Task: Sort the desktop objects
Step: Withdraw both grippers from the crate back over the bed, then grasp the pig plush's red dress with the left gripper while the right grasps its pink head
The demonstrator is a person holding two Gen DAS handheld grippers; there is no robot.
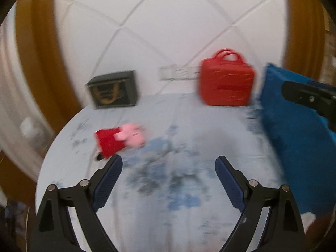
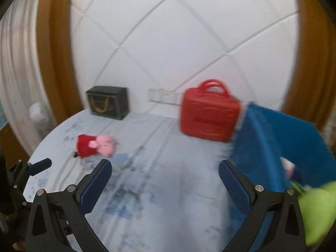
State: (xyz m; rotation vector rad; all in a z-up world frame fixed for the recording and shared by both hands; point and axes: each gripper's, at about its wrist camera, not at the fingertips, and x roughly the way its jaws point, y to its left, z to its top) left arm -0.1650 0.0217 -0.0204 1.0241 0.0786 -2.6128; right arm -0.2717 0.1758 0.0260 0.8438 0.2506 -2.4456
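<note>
My left gripper point(image 1: 169, 163) hangs over the table with its jaws spread wide and nothing between the blue pads point(image 1: 107, 183). My right gripper point(image 2: 164, 168) is the same: jaws wide apart, empty, angled down at the cloth. Each shows up at the edge of the other's view, the right one as a black finger on the far right of the left camera, the left one low on the left of the right camera.

Under both lies a pale tablecloth point(image 1: 168, 189) mottled with blue and grey. Just beyond my left gripper's left fingertip lies a pink pig plush point(image 1: 119, 139) in a red dress, on its side. Along the back edge, near the white tiled wall point(image 1: 168, 21), a dark box point(image 1: 113, 89) stands at the left and a red case point(image 1: 225, 82) with handles at the right. Beside the case, to the right, sits a blue bin point(image 2: 271, 138); the right camera sees inside it, where something green point(image 2: 315, 208) and something pink-and-white lie, too blurred to identify.
</note>
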